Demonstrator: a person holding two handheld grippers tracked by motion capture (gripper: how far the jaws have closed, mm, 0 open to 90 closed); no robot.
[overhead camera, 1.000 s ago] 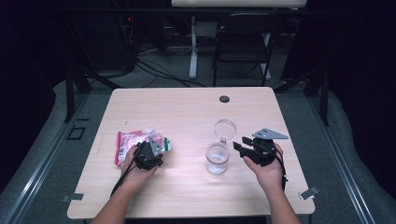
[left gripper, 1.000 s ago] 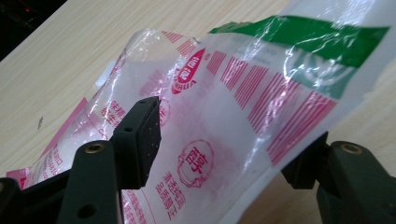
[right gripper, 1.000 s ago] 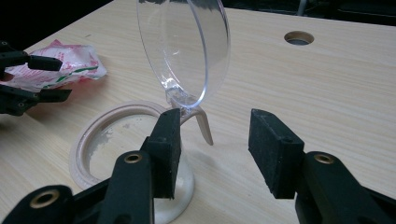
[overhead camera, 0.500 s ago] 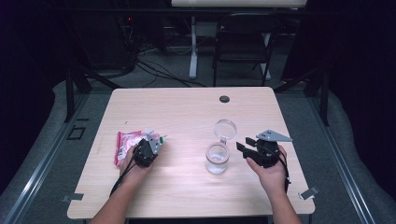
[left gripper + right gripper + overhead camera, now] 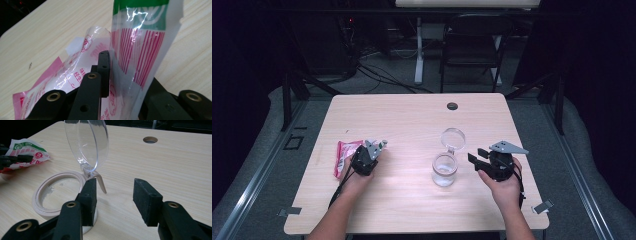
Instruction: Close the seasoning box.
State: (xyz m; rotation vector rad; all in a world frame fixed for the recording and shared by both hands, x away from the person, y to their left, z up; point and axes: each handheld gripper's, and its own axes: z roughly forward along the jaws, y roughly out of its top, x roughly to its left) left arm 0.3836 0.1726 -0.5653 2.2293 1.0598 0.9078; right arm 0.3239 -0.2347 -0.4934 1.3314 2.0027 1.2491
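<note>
A red, white and green plastic snack packet [image 5: 343, 154] lies at the table's left. My left gripper [image 5: 375, 148] has just been closing its jaws, and the packet [image 5: 136, 50] now stands pinched between them, its green end sticking up. My left gripper [image 5: 125, 72] is shut on it. Right of the middle stands a clear jar [image 5: 445, 170] with its hinged lid [image 5: 452, 136] flipped open. My right gripper [image 5: 475, 156] is just right of the jar, open and holding nothing. In the right gripper view its jaws [image 5: 115, 187] stand beside the jar's rim [image 5: 40, 205], under the raised lid [image 5: 87, 142].
The wooden table [image 5: 412, 120] has a round cable hole [image 5: 452, 106] near its far edge. A dark chair [image 5: 472, 40] and cables stand on the floor beyond it. Both of the person's forearms come in over the near edge.
The left gripper's jaws have closed onto the packet and lifted its green end off the table. The right gripper has stayed still and open by the jar.
</note>
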